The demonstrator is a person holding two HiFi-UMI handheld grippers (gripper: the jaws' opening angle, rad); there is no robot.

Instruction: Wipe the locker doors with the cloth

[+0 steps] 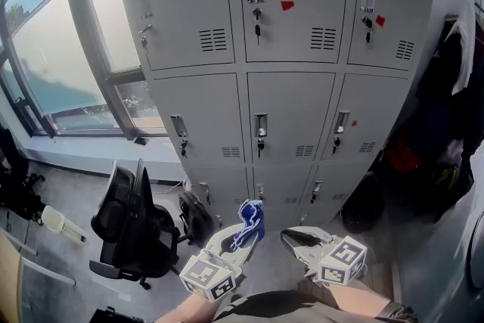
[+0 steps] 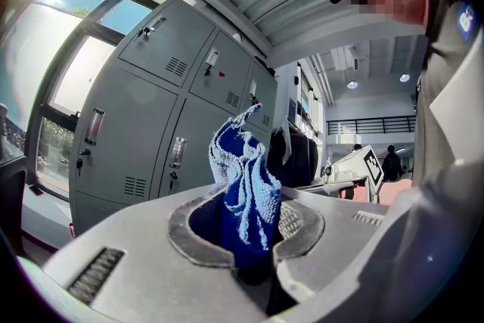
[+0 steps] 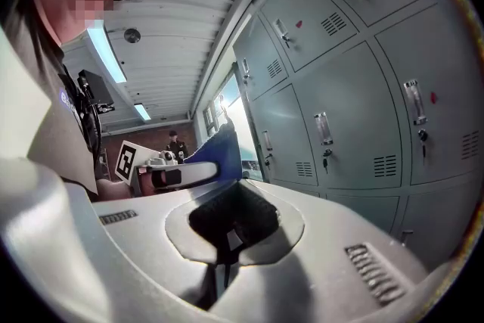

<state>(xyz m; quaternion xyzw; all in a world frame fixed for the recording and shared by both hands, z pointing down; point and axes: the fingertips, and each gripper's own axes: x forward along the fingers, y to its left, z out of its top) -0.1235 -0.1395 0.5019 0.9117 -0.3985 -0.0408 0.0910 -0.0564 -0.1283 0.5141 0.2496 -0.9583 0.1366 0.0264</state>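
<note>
The left gripper [image 1: 240, 232], low in the head view at about 6 o'clock, has its jaws clenched on the blue cloth [image 1: 250, 217], whose bunched folds stand up out of them toward the grey locker doors [image 1: 291, 117] at 12 o'clock without touching them. Just beside it at 3 o'clock, the right gripper [image 1: 293, 237] has its jaws pressed together with nothing between them. A black office chair [image 1: 132, 227] stands at 8 o'clock beneath the window [image 1: 53, 49].
</note>
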